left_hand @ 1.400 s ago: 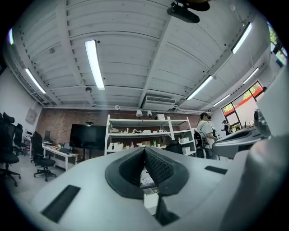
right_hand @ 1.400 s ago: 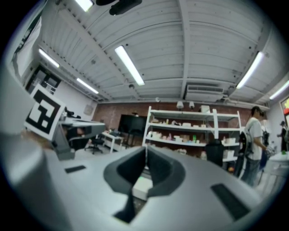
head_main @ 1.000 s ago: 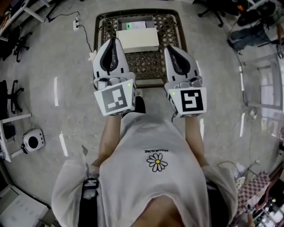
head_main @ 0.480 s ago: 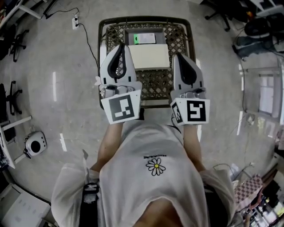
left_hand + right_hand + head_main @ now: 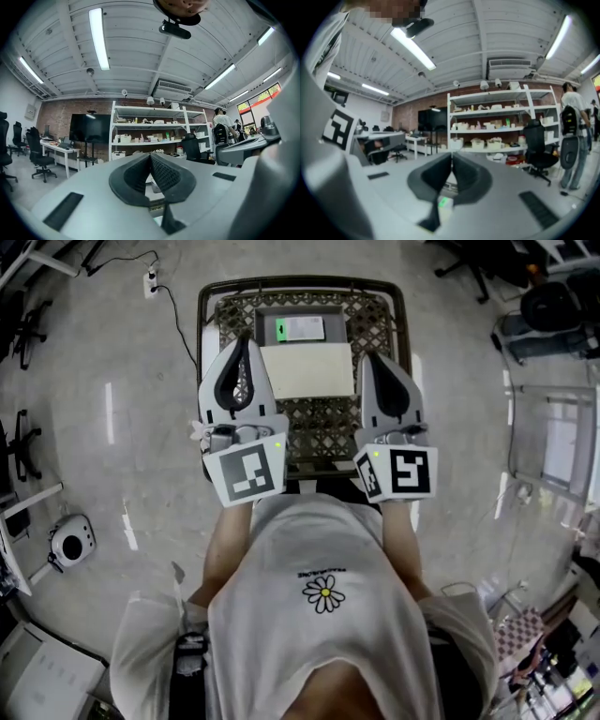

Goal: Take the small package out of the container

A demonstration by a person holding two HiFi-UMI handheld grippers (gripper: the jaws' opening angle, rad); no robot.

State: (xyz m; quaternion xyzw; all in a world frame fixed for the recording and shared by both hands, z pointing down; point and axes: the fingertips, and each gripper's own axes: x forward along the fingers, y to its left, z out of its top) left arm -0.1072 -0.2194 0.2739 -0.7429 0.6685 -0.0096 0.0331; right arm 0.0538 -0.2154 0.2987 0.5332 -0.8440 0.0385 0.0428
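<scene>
Nothing of the task is done yet. The left tongs (image 5: 246, 341) and right tongs (image 5: 373, 360) are both pinched together on nothing, held level over the lattice container (image 5: 204, 324). Inside lie 2 items: a cream box (image 5: 307, 369) and, beyond it, what is probably the small package (image 5: 302, 329), untouched.

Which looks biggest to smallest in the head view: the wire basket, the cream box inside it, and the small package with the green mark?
1. wire basket, by far the largest
2. cream box
3. small package, clearly smallest

All three lie at about the same distance, so the order is safe.
</scene>
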